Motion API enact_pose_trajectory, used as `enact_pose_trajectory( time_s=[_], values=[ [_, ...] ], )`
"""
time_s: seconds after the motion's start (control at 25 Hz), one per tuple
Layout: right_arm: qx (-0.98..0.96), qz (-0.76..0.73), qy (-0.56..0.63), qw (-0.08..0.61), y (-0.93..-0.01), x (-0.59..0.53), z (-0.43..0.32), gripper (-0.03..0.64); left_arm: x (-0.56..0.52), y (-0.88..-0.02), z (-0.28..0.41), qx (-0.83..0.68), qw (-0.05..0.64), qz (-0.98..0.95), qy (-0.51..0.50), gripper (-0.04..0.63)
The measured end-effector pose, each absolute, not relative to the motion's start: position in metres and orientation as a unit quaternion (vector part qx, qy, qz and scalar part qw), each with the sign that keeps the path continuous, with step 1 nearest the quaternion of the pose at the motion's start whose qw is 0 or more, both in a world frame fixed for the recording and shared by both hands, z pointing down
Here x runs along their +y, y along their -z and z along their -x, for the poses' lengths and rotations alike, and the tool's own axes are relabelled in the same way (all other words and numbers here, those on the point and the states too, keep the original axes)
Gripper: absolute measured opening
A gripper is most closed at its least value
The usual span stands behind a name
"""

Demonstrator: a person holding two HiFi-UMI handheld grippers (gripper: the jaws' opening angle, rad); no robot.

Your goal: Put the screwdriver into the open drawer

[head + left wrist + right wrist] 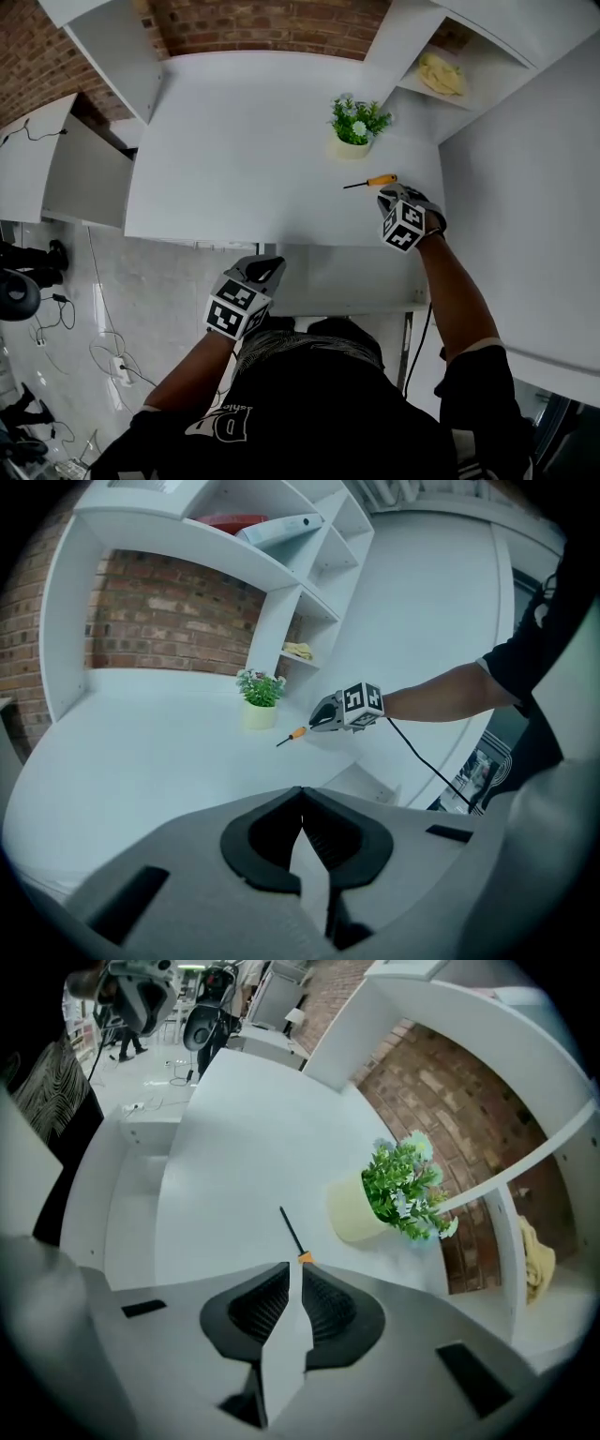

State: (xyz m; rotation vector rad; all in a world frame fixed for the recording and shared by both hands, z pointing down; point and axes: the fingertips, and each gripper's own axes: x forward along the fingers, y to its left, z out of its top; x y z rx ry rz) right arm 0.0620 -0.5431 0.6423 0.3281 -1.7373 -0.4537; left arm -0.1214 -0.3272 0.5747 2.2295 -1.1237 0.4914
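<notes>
Two grippers: our right gripper [386, 193], arm outstretched, poises barely parted jaws at the slim screwdriver's [370, 182] orange handle on the smooth white desk [234, 141]; our left gripper [270, 265], pinched closed and empty, hangs at the desk's front edge.

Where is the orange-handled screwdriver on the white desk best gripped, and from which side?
Grip the orange-handled screwdriver by its orange handle, thicker than the thin shaft. It lies flat on the white desk, so come from above, jaws across it; the right gripper sits beside that end.
</notes>
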Motion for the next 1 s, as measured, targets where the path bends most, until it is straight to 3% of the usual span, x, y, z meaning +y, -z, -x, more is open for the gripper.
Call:
enact_pose_trajectory(
  time_s=[1.0],
  values=[
    [-0.676, 0.062, 0.307, 0.667, -0.718, -0.590, -0.052, 0.075, -0.328, -0.599, 0.141, -0.521, 0.353, -0.760, -0.159, 0.017]
  ],
)
